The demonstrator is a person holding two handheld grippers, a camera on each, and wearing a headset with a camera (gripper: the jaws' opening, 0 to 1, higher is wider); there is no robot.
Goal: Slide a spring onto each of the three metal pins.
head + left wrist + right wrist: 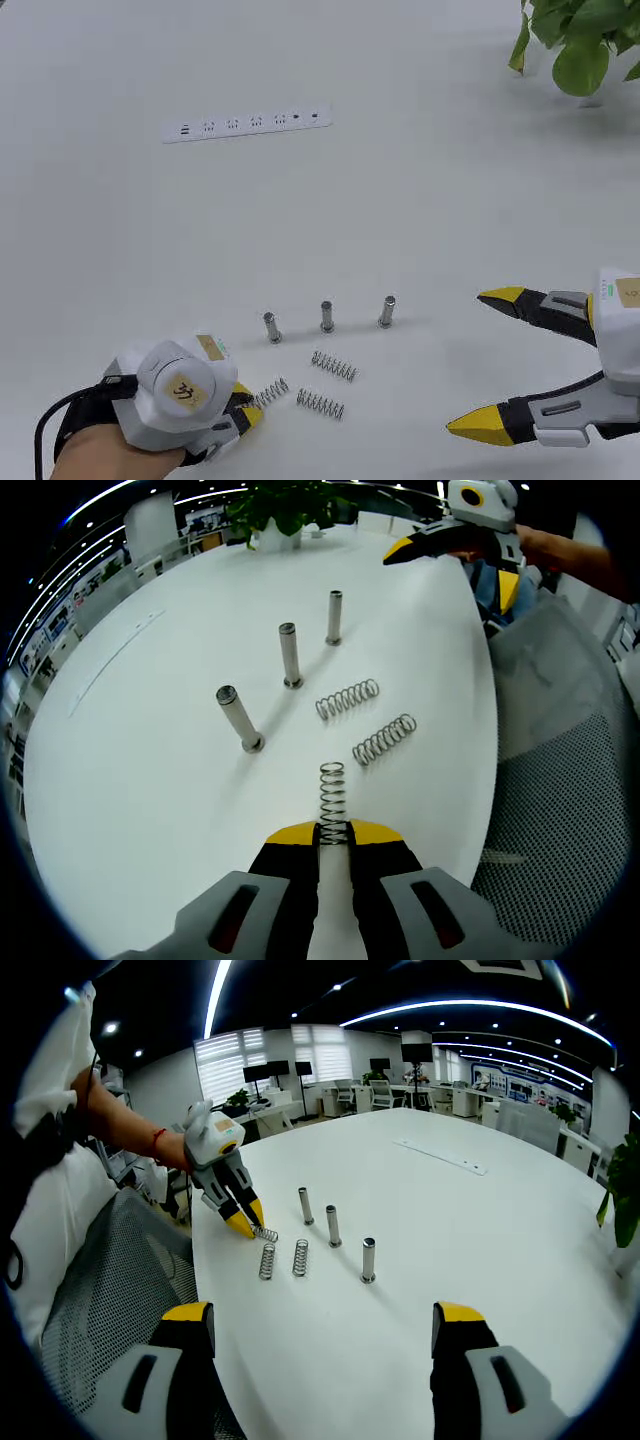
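Jaws of the left gripper (333, 832) pinch one spring (332, 792); the right gripper (322, 1312) gapes wide. The left's sticker (187, 392) (handwritten) is unreadable; a power strip (247, 123) lies beyond the three pins (327, 315).

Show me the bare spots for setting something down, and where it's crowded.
Widest bare stretch: the tabletop between the power strip and the row of three pins. Also bare: from the pins out to the plant. A narrower gap lies between the two loose springs and the open right gripper. Crowded: pins, springs and the left gripper pinching a spring.
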